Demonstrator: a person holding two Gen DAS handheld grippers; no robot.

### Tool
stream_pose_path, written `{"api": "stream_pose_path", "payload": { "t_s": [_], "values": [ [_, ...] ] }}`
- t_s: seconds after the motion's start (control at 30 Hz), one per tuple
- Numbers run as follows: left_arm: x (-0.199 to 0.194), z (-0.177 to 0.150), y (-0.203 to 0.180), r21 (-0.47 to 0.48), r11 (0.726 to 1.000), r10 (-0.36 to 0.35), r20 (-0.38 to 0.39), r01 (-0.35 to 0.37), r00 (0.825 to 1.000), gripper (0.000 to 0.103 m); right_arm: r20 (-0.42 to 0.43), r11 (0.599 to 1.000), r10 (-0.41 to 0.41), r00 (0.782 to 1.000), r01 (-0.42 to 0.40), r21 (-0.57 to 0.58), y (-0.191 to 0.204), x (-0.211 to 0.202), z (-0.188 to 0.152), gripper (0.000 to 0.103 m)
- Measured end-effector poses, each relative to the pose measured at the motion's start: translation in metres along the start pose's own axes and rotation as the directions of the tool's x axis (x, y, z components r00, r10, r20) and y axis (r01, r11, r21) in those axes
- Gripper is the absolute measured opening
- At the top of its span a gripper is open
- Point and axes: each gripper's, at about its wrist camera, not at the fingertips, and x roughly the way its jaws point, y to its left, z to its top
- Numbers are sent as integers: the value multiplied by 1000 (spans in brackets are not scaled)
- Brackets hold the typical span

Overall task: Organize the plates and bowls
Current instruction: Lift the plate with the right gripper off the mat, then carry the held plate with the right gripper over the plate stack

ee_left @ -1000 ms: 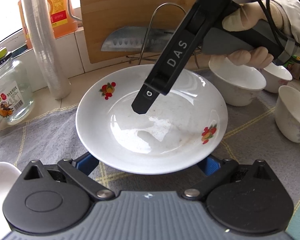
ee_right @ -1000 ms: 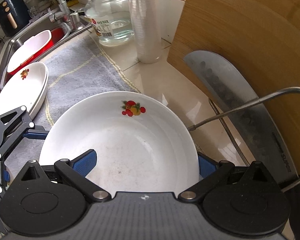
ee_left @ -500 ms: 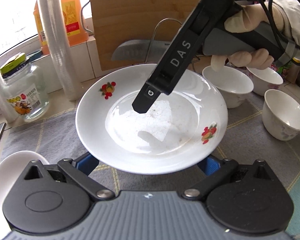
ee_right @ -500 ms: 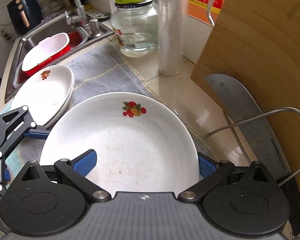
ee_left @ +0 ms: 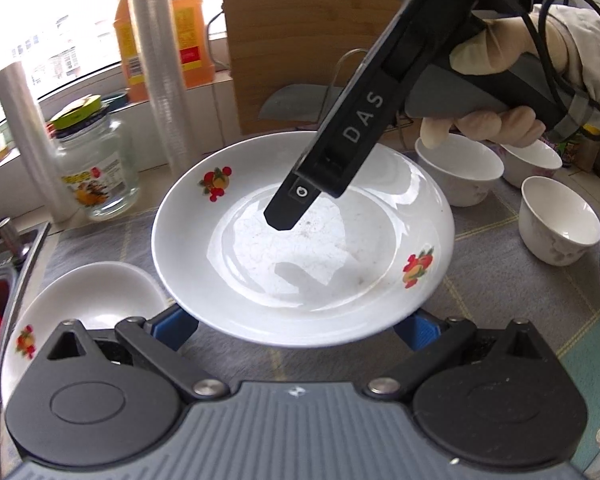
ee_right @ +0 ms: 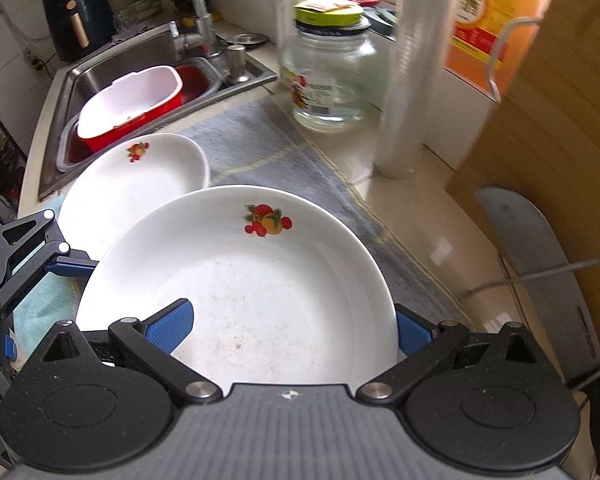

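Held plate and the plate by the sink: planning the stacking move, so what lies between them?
Nothing stands between held plate and plate by the sink; right wrist view shows only grey mat.

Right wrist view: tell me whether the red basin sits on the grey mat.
No. The red basin sits down inside the steel sink, beyond the grey mat and the second plate.
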Motion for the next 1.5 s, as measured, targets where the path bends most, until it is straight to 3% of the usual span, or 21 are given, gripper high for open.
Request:
{"api": "stream_pose_path", "payload": {
  "t_s": [0.73,1.5],
  "values": [
    [-41,-46,61,-124,985,120,-21,-122,993,102,-12,985,93,996,-94,-142,77,42,64,103],
    [-38,-63,97,-189,971,133,-66,-143,989,102,-61,975,126,990,-135,-178,104,88,92,103]
  ]
}}
